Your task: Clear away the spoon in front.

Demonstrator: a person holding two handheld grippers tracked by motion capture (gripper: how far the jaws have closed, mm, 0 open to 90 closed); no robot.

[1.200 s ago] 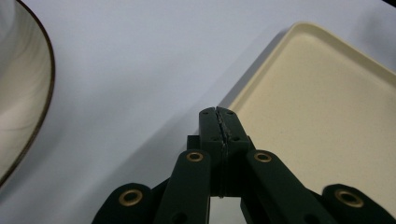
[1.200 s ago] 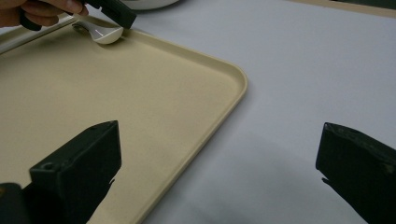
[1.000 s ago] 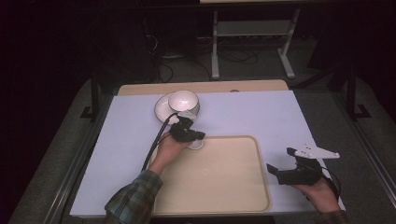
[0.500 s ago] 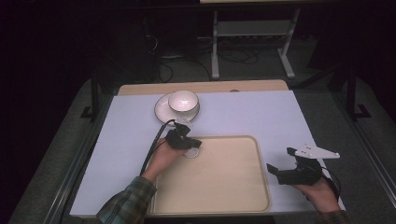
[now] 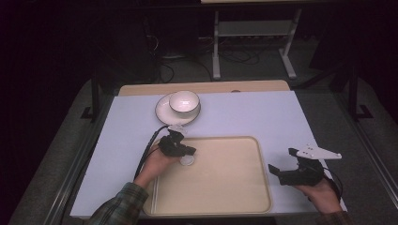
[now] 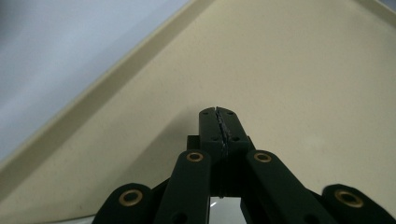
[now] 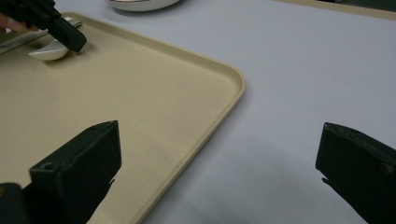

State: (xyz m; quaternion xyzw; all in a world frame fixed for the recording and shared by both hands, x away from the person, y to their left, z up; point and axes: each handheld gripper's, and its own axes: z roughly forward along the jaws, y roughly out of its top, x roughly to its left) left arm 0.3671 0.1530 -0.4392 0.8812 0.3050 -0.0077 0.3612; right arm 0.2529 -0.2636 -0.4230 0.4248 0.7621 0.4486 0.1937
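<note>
Because the left gripper point(image 5: 184, 151) is fully closed on the thin spoon point(image 5: 187, 160) at the tray's point(image 5: 244, 187) upper left, it may slip; the right gripper point(image 5: 287, 174) waits wide open, empty.

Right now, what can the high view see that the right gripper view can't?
High view: the bowl and the right hand. Right gripper view: a close look between the right gripper's jaws, which stand wide open beside the tray's corner. Both: the tray, the spoon, and the left gripper holding it.
</note>
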